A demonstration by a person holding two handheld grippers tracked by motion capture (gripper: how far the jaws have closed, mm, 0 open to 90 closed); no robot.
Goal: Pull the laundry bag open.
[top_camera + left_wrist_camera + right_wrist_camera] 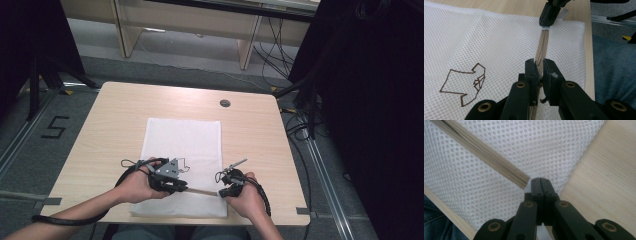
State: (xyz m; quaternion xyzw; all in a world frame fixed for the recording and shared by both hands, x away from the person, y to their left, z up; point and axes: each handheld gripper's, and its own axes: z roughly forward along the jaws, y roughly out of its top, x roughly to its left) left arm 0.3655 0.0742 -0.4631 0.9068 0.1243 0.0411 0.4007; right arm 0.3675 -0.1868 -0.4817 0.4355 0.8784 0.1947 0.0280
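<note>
My left gripper pinches the beige zipper of the white mesh bag lying flat on the table, my right gripper clamps the zipper's end, and a sideways tug could snag the teeth.

Bare worktop open left, right and beyond the white mesh bag, small round grommet near far edge, both grippers crowding the bag's near edge
</note>
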